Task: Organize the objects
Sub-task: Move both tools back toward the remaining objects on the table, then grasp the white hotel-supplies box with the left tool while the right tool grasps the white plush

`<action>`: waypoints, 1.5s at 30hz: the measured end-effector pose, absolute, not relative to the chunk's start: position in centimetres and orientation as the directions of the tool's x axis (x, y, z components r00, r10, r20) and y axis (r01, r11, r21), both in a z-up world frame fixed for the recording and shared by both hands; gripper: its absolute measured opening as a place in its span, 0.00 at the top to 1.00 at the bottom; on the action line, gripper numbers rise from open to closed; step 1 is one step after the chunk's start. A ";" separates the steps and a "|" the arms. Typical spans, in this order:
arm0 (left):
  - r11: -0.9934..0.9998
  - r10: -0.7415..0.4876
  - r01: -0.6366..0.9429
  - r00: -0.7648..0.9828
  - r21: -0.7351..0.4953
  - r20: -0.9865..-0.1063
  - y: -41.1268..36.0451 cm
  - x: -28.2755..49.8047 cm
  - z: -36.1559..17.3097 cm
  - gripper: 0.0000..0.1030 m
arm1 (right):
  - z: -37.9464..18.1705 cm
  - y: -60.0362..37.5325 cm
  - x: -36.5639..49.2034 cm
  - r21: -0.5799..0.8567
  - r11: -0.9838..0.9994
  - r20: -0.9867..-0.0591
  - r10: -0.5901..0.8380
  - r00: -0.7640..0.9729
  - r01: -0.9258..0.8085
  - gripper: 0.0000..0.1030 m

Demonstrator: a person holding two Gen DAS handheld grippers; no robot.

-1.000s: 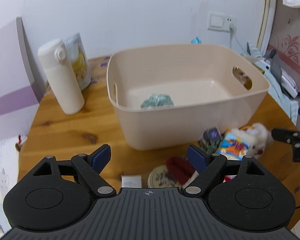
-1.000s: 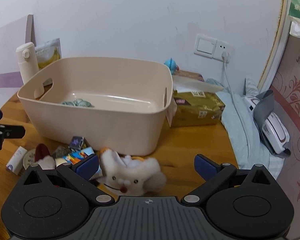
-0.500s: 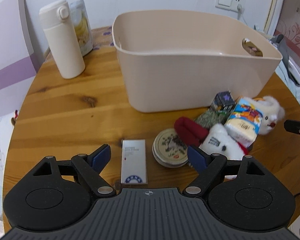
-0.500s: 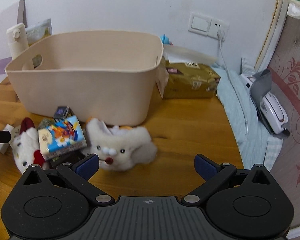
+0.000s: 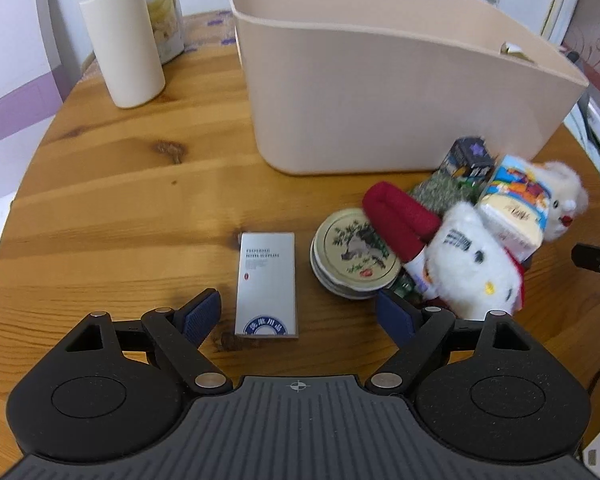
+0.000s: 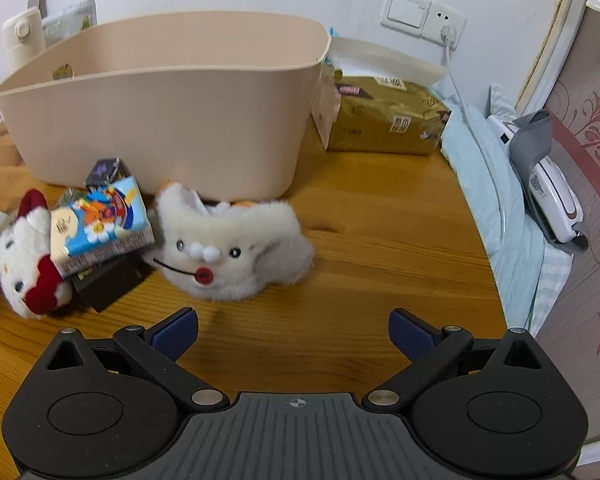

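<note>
A beige plastic bin (image 5: 400,92) (image 6: 172,108) stands on the round wooden table (image 5: 120,200). In front of it lies a pile: a grey-white flat box (image 5: 267,284), a round tin (image 5: 354,252), a red and white cat plush (image 5: 472,268) (image 6: 24,256), a colourful packet (image 5: 516,208) (image 6: 100,224) and a white fluffy plush (image 6: 236,252). My left gripper (image 5: 298,318) is open low over the table, the flat box lying between its fingers. My right gripper (image 6: 294,330) is open, just short of the fluffy plush, holding nothing.
A white flask (image 5: 120,36) and a snack pouch (image 5: 164,12) stand at the table's back left. A gold package (image 6: 384,120) lies right of the bin. Light blue cloth (image 6: 500,208) and a white device (image 6: 556,196) line the table's right edge. Wall sockets (image 6: 424,16) behind.
Both grippers have dropped lower and closer to the pile in front of the bin. The inside of the bin is now out of sight. Both stay open.
</note>
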State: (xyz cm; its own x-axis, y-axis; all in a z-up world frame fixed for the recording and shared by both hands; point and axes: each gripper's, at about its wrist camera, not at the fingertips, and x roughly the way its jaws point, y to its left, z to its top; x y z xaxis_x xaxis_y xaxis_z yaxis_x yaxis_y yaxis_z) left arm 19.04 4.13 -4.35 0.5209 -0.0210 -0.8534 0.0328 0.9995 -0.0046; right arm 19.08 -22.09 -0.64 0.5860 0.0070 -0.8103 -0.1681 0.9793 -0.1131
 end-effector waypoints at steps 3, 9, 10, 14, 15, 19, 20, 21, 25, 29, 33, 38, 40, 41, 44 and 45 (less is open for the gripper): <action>0.999 -0.009 0.034 0.521 0.010 -0.854 4.2 18.9 -4.8 0.13 | -1.0 -22.2 19.2 -0.110 0.980 -0.815 0.008 0.579 -0.168 0.00; 0.999 -0.012 0.035 0.531 0.008 -0.847 4.6 18.8 -4.9 0.08 | -1.5 -22.0 19.4 -0.112 0.979 -0.823 0.006 0.569 -0.173 0.00; 0.999 -0.010 0.036 0.533 0.010 -0.846 4.6 18.8 -4.9 0.05 | -1.7 -22.0 19.4 -0.112 0.978 -0.824 0.006 0.567 -0.174 0.00; 0.999 -0.014 0.038 0.547 0.008 -0.837 5.0 18.8 -5.2 0.01 | -2.1 -21.8 19.5 -0.107 0.978 -0.829 0.012 0.559 -0.178 0.00; 0.999 -0.015 0.041 0.549 0.009 -0.836 5.0 18.9 -5.3 0.00 | -2.1 -21.8 19.5 -0.102 0.979 -0.826 0.016 0.563 -0.179 0.00; 0.999 -0.024 0.054 0.549 0.007 -0.836 5.2 19.0 -5.3 0.00 | -2.2 -21.8 19.8 -0.089 0.981 -0.823 0.025 0.567 -0.173 0.00; 0.998 -0.026 0.057 0.549 0.007 -0.835 5.2 19.0 -5.3 0.00 | -2.2 -21.8 19.8 -0.086 0.982 -0.821 0.027 0.570 -0.171 0.00; 0.998 -0.028 0.060 0.550 0.007 -0.835 5.2 19.0 -5.2 0.00 | -2.3 -21.8 19.8 -0.082 0.982 -0.819 0.029 0.572 -0.169 0.00; 0.998 -0.032 0.065 0.563 0.006 -0.826 5.2 18.9 -5.4 0.00 | -2.5 -21.9 19.9 -0.067 0.985 -0.813 0.040 0.581 -0.161 0.00; 0.998 -0.028 0.059 0.575 0.008 -0.818 5.2 19.0 -5.5 0.00 | -2.6 -21.9 20.1 -0.057 0.986 -0.807 0.047 0.588 -0.158 0.00; 0.999 -0.019 0.048 0.579 0.011 -0.815 5.2 19.3 -5.5 0.00 | -2.6 -21.7 20.3 -0.066 0.986 -0.795 0.040 0.605 -0.152 0.00; 0.999 -0.020 0.047 0.593 0.010 -0.805 5.2 19.2 -5.6 0.02 | -2.7 -21.0 20.6 -0.072 0.982 -0.782 0.053 0.621 -0.174 0.00; 0.999 -0.020 0.045 0.603 0.009 -0.797 5.4 19.2 -5.5 0.06 | -2.7 -20.8 20.8 -0.077 0.981 -0.778 0.053 0.626 -0.179 0.00; 0.999 -0.020 0.044 0.608 0.008 -0.794 5.5 19.2 -5.4 0.09 | -2.6 -20.7 21.0 -0.079 0.980 -0.776 0.054 0.628 -0.181 0.00; 0.999 -0.016 0.036 0.622 0.008 -0.783 5.8 19.4 -5.2 0.22 | -2.7 -20.4 21.4 -0.082 0.979 -0.772 0.058 0.633 -0.189 0.01; 1.000 -0.014 0.031 0.625 0.007 -0.780 5.9 19.5 -5.1 0.25 | -2.7 -20.3 21.4 -0.082 0.978 -0.771 0.059 0.635 -0.191 0.02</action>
